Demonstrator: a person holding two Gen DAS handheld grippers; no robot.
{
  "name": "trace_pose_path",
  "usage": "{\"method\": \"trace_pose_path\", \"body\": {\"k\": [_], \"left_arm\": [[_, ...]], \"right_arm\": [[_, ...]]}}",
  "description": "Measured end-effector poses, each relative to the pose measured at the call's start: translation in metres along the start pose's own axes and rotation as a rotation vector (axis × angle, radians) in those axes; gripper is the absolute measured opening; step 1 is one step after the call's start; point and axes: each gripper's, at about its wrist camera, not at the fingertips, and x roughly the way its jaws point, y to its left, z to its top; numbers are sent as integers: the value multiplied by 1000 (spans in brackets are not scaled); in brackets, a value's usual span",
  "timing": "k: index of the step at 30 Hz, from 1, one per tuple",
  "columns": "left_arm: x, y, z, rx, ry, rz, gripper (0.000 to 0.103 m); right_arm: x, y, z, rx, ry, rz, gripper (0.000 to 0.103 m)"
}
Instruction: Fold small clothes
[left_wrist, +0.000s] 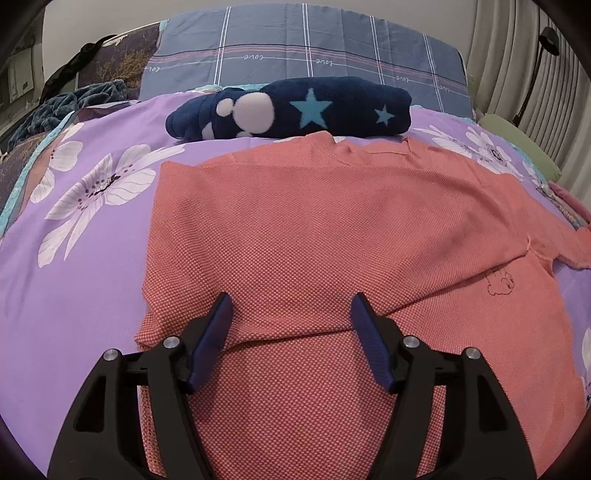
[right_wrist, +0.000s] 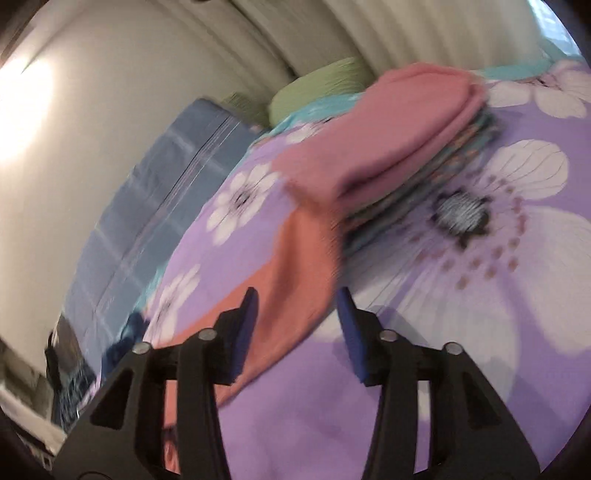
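Meanwhile, a coral knit shirt (left_wrist: 314, 229) lies flat on the floral bedspread (left_wrist: 85, 266) for folding; the left hand-held gripper (left_wrist: 291, 314) hovers spread above its hem, the right hand-held gripper (right_wrist: 297, 306) spread beside a sleeve

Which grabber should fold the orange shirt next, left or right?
Probably left. The left gripper hangs open directly over the coral-orange knit shirt. The right gripper, also open, reaches only the shirt's edge, its view blurred.

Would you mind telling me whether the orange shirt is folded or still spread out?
Partly folded: the orange shirt has its left side turned in, its right sleeve still out.
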Motion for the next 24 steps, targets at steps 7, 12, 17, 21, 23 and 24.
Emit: {"method": "trace_pose_path", "body": {"k": [7, 12, 17, 21, 23, 24], "left_arm": [[-18, 4, 6, -32, -58, -65, 67], [-21, 1, 27, -60, -97, -106, 67], [-2, -3, 30, -103, -48, -133, 66], [-4, -6, 23, -88, -39, -155, 65], [-10, -7, 21, -77, -48, -180, 65], [-13, -7, 21, -75, -52, -197, 66]], "right_arm": [[36, 4, 4, 130, 71, 120, 3], [23, 96, -20, -52, 72, 319, 3], [38, 221, -101, -258, 317, 613, 3], [46, 289, -179, -424, 493, 717, 3], [49, 307, -210, -500, 550, 718, 3], [50, 307, -219, -520, 570, 713, 3]]}}
